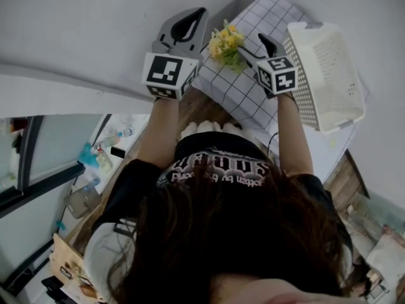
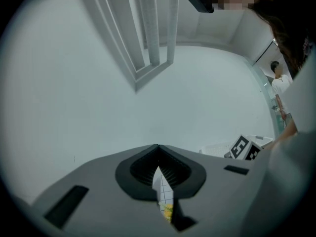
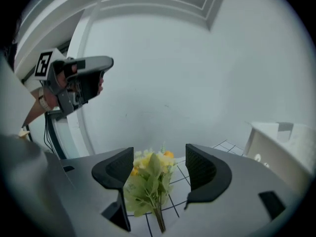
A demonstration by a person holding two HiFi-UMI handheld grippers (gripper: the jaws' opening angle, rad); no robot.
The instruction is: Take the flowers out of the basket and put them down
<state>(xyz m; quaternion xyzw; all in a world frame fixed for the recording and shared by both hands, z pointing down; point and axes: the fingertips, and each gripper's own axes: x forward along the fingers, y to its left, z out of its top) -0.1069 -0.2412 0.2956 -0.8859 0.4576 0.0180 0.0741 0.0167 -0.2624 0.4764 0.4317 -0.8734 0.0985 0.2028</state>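
The bunch of small yellow flowers with green leaves [image 1: 226, 43] [image 3: 150, 181] lies on the white grid-checked tabletop [image 1: 243, 87], at about 9 o'clock of the white perforated plastic basket [image 1: 329, 75]. The right tool [image 1: 262, 41] [image 3: 159, 154] is released, with its jaws wide apart on either side of the flowers and not pressing them. The left tool [image 1: 201, 12] [image 2: 158, 149], at 9 o'clock of the flowers, is clenched on nothing.

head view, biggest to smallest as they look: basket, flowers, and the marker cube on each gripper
basket
left gripper's marker cube, perhaps only because it is nearer the camera
flowers and right gripper's marker cube: about alike, not ranked
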